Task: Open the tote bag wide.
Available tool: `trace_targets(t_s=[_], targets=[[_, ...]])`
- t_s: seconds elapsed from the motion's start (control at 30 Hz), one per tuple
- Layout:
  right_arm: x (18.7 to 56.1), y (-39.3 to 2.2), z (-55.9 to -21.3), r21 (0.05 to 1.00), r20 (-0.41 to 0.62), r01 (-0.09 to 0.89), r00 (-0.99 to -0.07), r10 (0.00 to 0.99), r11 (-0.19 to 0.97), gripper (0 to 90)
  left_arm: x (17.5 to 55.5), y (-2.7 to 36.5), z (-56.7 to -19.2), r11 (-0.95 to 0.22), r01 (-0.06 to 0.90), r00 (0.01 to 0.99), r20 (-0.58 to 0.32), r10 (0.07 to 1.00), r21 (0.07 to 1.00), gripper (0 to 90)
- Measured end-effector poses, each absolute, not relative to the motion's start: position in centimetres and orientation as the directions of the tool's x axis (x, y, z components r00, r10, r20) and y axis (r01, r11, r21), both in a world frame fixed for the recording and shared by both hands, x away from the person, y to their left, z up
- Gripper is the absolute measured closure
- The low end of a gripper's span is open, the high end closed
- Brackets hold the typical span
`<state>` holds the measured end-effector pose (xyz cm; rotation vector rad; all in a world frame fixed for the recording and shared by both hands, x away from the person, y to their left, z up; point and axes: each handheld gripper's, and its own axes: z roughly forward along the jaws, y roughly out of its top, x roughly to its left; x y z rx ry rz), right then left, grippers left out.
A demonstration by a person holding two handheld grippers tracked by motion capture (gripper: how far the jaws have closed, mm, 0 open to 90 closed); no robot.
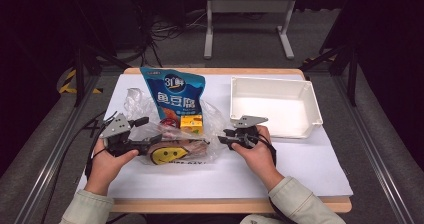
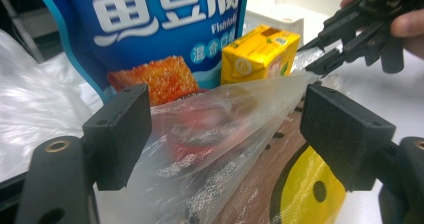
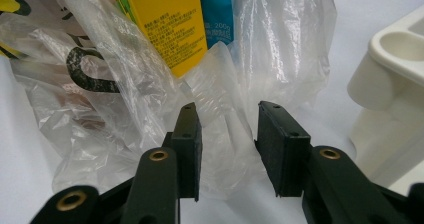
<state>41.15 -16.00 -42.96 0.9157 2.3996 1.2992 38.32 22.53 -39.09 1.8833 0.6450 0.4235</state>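
A clear plastic bag [image 1: 134,103] printed with a yellow smiley face [image 1: 167,155] lies on the white sheet. Standing in it are a blue snack pouch [image 1: 172,96] and a yellow drink carton [image 1: 191,124]. My left gripper [image 1: 149,130] is at the bag's left end. Its jaws stand wide open in the left gripper view [image 2: 225,134], with loose bag film [image 2: 200,184] and a red packet [image 2: 200,126] between them and nothing pinched. My right gripper [image 1: 221,137] is at the bag's right end. It is open [image 3: 227,106], with a fold of film [image 3: 225,84] standing loose in the gap.
An empty white bin [image 1: 270,79] sits on the table to the right of the bag, close behind my right hand; its rounded corner [image 3: 395,49] is beside the right jaw. A white metal stand [image 1: 247,6] and floor cables lie beyond the table.
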Motion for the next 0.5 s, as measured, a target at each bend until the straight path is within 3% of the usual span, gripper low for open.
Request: trace_targets(t_s=[0.13, 0.5], targets=[[41.1, -15.9, -43.1, 0.82, 0.072, 0.408, -0.769, 0.635, 0.401, 61.2, 38.7, 22.2, -39.4, -0.352, 0.237, 0.796, 0.027, 0.605, 0.906, 19.9], [41.0, -15.9, -42.8, 0.83, 0.088, 0.403, -0.777, 0.624, 0.385, 57.0, 39.8, 22.9, -40.9, -0.374, 0.337, 0.785, -0.038, 0.619, 0.864, 20.0]])
